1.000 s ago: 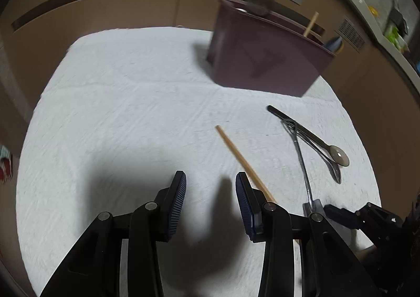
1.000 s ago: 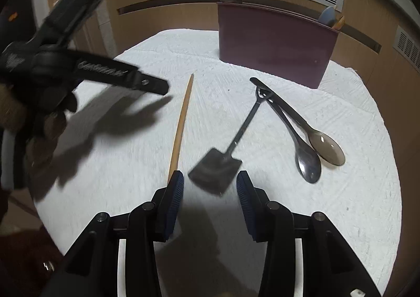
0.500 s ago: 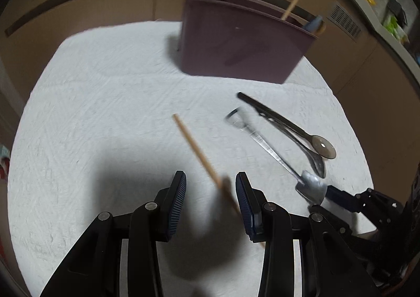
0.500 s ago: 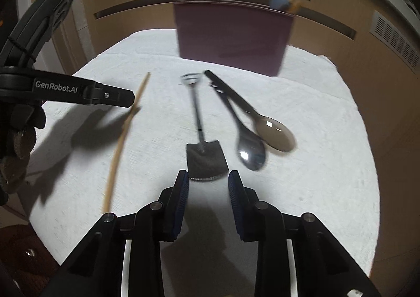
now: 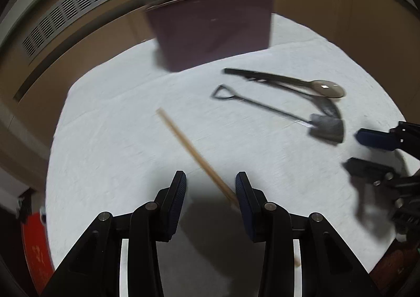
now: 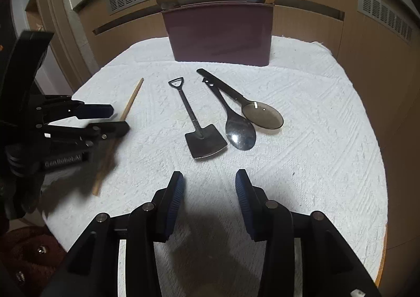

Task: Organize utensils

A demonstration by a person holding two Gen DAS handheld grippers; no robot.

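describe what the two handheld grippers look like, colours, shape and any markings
Both are black plastic linkage frames with silver pivot pins. The right gripper and the left gripper have jaws lined with ribbed dark-blue pads. The left's side carries pale lettering, too blurred to read. No cables show.

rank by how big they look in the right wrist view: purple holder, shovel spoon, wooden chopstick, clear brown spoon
1. purple holder, clearly largest
2. wooden chopstick, longest utensil, partly hidden by the left gripper
3. shovel spoon and clear brown spoon: too alike to rank
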